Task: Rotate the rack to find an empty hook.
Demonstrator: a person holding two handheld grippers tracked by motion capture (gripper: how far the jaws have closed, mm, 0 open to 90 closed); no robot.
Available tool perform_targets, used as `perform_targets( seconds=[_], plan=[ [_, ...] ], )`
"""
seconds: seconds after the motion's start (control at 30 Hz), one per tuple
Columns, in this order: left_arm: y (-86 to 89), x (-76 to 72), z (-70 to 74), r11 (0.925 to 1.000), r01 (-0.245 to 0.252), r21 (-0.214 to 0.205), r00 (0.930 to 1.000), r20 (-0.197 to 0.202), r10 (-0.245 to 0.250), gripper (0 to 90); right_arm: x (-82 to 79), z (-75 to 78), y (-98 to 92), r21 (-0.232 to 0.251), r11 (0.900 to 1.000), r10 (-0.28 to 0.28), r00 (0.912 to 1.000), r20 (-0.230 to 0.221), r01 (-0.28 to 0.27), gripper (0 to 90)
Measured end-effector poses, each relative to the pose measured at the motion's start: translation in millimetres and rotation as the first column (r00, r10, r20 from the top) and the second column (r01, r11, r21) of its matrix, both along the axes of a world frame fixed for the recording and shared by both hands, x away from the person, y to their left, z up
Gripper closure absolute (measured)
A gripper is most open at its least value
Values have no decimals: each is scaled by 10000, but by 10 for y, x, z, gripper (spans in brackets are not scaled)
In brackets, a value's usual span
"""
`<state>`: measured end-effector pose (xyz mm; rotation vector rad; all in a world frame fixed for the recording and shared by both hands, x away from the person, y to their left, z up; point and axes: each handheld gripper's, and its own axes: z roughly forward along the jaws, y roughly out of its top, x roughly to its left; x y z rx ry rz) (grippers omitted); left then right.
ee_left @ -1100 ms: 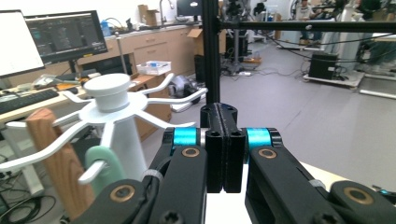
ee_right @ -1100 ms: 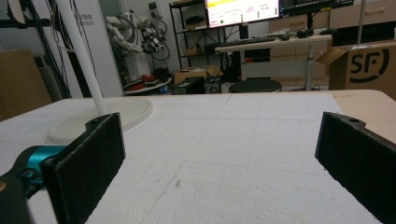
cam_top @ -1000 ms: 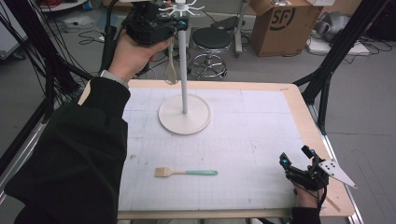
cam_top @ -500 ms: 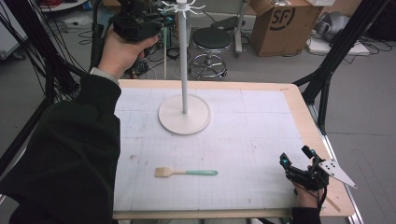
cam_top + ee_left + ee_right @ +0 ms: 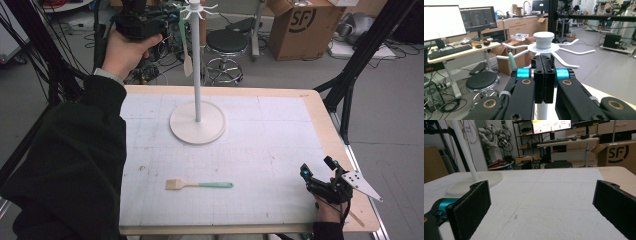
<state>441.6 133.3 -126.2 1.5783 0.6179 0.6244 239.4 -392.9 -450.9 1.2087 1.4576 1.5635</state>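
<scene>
Spatulas are the things here: one with a green handle hangs from a hook of the white rack (image 5: 196, 65), its pale blade (image 5: 188, 65) pointing down, high above the table (image 5: 280, 135). The rack is a thin white pole on a round base (image 5: 197, 122), with curved arms spreading out at the top (image 5: 544, 47). The left gripper (image 5: 137, 25) is held up in a hand just beside the hanging spatula, near the rack top. Its jaws are pressed together with nothing between them. A second spatula (image 5: 199, 185), with a green handle and a pale blade, lies flat on the table near the front edge. The right gripper (image 5: 325, 185) rests low at the front right corner of the table, well apart from both. Its jaws are spread wide with nothing between them.
</scene>
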Motion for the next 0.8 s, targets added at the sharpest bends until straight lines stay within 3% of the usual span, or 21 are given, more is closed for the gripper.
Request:
perform_targets(
  seconds=[0.8],
  plan=[
    [119,82,-32,9997,-246,-82,9997,-37,246,898,6,-2,7,-192,9998,-6,10000,50,7,5]
  ],
)
